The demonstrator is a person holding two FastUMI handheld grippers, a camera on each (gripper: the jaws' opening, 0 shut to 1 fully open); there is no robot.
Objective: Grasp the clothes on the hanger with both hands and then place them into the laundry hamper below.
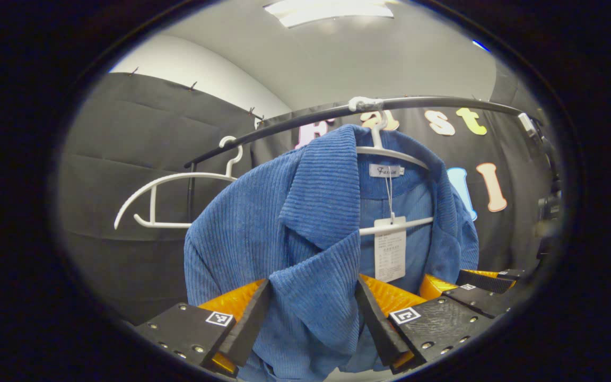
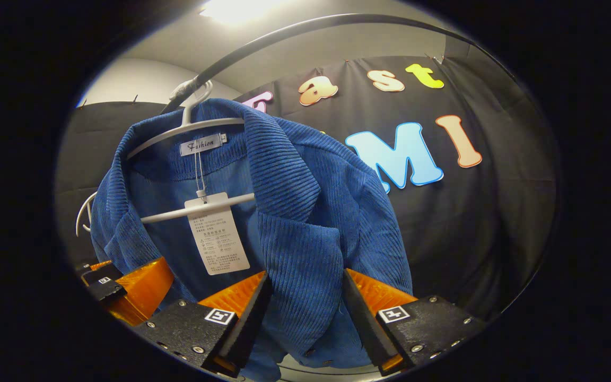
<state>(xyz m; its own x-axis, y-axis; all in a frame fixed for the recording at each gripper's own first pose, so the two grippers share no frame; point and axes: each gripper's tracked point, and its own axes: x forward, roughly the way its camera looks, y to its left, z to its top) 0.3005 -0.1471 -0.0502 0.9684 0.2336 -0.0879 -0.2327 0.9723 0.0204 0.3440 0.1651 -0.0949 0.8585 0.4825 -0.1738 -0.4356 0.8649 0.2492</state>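
Blue ribbed cloth of the jacket [image 1: 305, 233] is seen between the fingers of the left gripper [image 1: 313, 318], which are set fairly wide apart with a front panel bunched in the gap; both inner faces lie against the fabric, though whether they truly press on it cannot be told. Much the same is seen in the right gripper view: the right gripper [image 2: 305, 313] is held partly open around the other front panel, the cloth filling the space from finger to finger. Each gripper is also caught at the edge of the other's view, low at the side, just beside the garment. The jacket is made of thick corduroy with fine parallel ridges, a broad folded collar and a smoother lining inside. It is hung on a thin white plastic hanger [image 1: 390, 154], whose hook is looped over a dark curved rail [image 1: 295, 119]. A paper tag [image 1: 390, 248] is dangled from the neck label on a thin string. An empty white hanger [image 1: 167, 199] is hung on the same rail, well apart from the jacket.
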